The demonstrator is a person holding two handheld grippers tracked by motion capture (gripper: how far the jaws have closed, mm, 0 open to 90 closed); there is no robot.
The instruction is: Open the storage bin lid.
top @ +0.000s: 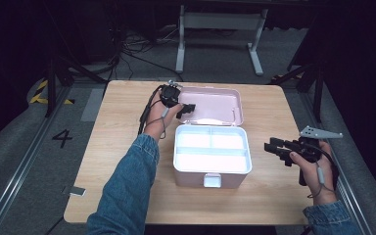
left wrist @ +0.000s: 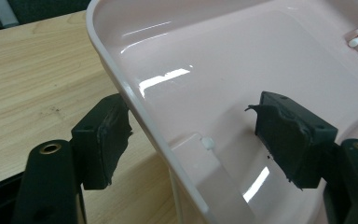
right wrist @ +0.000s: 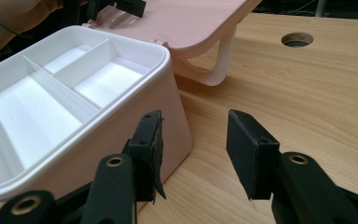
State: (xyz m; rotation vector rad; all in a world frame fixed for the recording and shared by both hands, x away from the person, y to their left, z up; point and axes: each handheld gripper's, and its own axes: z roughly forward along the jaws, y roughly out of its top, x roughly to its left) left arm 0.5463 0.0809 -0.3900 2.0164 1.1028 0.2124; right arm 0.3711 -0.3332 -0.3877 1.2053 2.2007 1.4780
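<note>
The wooden table (top: 127,161) is carrying a pink box (top: 210,171) at its middle, holding a white divided tray (right wrist: 51,98), its lid (left wrist: 242,70) lying open behind. The left gripper (left wrist: 193,140) is straddling the lid's rim with jaws wide (pads not pressing). The right gripper (right wrist: 193,154) is hovering gaping and empty beside the box's right wall.

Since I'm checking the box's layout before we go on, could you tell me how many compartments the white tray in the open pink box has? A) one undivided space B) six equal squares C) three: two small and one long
C: in the high view the white tray inside the pink box shows two small compartments side by side along its far edge and one long compartment across the near side.
</note>
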